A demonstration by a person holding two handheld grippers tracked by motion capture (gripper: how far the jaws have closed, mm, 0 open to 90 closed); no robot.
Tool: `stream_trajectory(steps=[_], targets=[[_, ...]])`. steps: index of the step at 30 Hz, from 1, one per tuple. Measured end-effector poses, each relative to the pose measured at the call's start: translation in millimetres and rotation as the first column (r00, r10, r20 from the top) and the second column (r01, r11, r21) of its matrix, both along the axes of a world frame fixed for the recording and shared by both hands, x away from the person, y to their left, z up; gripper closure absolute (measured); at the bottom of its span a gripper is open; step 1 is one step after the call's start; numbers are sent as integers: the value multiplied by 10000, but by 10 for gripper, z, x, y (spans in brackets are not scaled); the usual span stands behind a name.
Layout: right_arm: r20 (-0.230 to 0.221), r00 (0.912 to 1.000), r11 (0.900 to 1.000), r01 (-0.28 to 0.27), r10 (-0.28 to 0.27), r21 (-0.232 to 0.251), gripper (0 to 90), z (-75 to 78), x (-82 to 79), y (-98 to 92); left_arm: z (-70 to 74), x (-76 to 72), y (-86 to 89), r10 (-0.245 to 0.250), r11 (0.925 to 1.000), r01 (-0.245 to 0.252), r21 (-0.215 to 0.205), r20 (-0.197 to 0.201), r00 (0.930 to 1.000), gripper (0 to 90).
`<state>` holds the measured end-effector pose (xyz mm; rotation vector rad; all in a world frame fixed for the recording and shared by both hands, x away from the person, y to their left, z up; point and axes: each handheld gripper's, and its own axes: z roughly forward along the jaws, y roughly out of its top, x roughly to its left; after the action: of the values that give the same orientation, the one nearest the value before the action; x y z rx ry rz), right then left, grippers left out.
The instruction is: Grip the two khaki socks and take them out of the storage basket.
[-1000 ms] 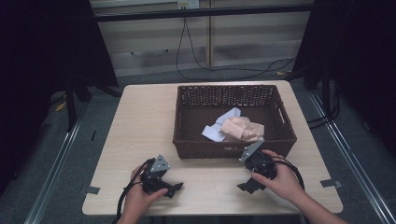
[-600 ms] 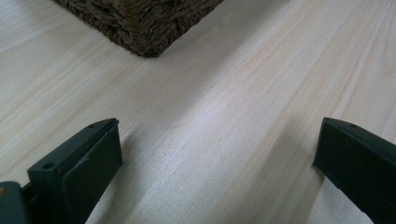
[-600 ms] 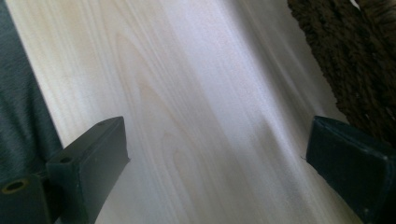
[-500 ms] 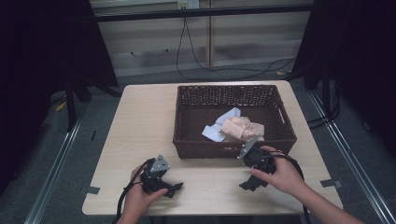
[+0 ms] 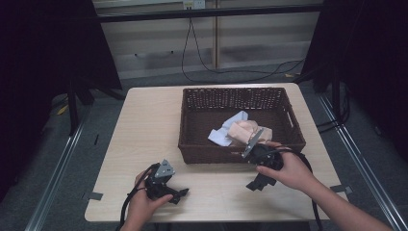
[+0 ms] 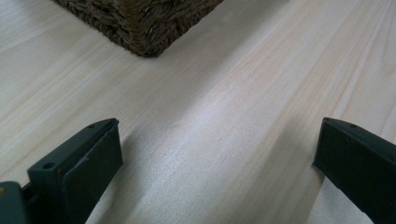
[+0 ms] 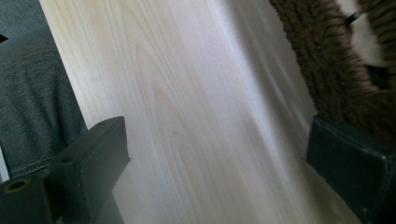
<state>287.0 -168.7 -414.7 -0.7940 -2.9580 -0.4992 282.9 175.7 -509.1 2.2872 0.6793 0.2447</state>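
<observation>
A dark brown wicker basket (image 5: 192, 144) stands on the pale wooden table (image 5: 144, 120), right of centre. Inside it lie a crumpled white cloth (image 5: 225, 132) and a peach cloth (image 5: 243, 129). My left gripper (image 5: 179, 195) rests low near the table's front edge, left of the basket. In the left gripper view, the left gripper (image 6: 217, 140) is open over bare wood, with a basket corner (image 6: 140, 23) ahead. My right gripper (image 5: 256, 184) hangs just in front of the basket's front wall. It is open (image 7: 215, 135), its jaws point down at the table, and the basket wall (image 7: 322, 60) is beside one jaw.
Grey floor (image 7: 28, 84) shows past the table's front edge in the right gripper view. Black cables trail from both grippers over the front edge. Metal rails (image 5: 57, 173) run along the floor on both sides, and dark curtains flank the table.
My right hand has carried its gripper a little up and toward the basket's front wall. The left gripper and the cloths have stayed put.
</observation>
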Motion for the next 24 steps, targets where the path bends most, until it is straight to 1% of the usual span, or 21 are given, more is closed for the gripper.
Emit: stream_trajectory(steps=[1, 2, 5, 6, 7, 9, 10, 11, 12, 15, 16, 17, 19, 21, 24], targets=[[-21, 9999, 9999, 172, -172, -8, 58, 25, 1, 10, 0, 0, 0, 1, 10000, -1, -1, -1, 10000, 3], [-36, 10000, 10000, 49, -49, -67, 59, 65, 33, -2, 0, 0, 0, 2, 10000, -2, -2, -1, 10000, 3], [-43, 10000, 10000, 40, -40, -81, 63, 104, 62, -15, 0, 0, 0, 0, 10000, 0, 1, -2, 10000, 3], [-118, 9999, 9998, 89, -91, -164, 63, 145, 86, -25, 0, 0, 0, 3, 10000, -3, -4, 2, 10000, 3], [-42, 10000, 9999, 19, -20, -160, 63, 164, 107, -37, 0, 0, 0, 3, 10000, -3, -1, -2, 10000, 3], [-88, 9999, 9999, 77, -78, -113, 65, 188, 120, -44, 0, 0, 0, 0, 10000, 0, -1, 1, 10000, 3], [-231, 9996, 9999, 150, -150, -3, 65, 211, 128, -47, 0, 0, 0, 2, 10000, -2, 0, -2, 10000, 3], [-201, 9997, 9999, 144, -143, 66, 66, 236, 144, -57, 0, 0, 0, 3, 10000, -3, -3, 1, 10000, 3], [-191, 9998, 9999, 115, -115, -4, 66, 282, 161, -66, 0, 0, 0, 3, 10000, -3, -4, 0, 10000, 3], [-317, 9994, 9999, 113, -112, 45, 66, 327, 178, -74, 0, -1, 0, 7, 10000, -7, -4, -5, 10000, 3], [-306, 9995, 9999, 109, -111, -60, 66, 374, 197, -80, 0, -1, -1, 8, 10000, -8, -8, -4, 10000, 3], [-336, 9992, 9998, 199, -201, -43, 66, 395, 205, -83, 0, -1, -1, 11, 10000, -11, -9, -6, 10000, 3], [-325, 9993, 9998, 177, -179, -59, 66, 415, 218, -90, 0, -1, -1, 12, 10000, -12, -11, -5, 10000, 3], [-251, 9994, 9997, 235, -237, -86, 66, 480, 254, -104, -1, -1, -1, 12, 10000, -12, -16, -3, 10000, 3], [-296, 9991, 9996, 291, -290, 17, 66, 541, 287, -114, -1, -1, -1, 12, 10000, -12, -12, -1, 10000, 3]])
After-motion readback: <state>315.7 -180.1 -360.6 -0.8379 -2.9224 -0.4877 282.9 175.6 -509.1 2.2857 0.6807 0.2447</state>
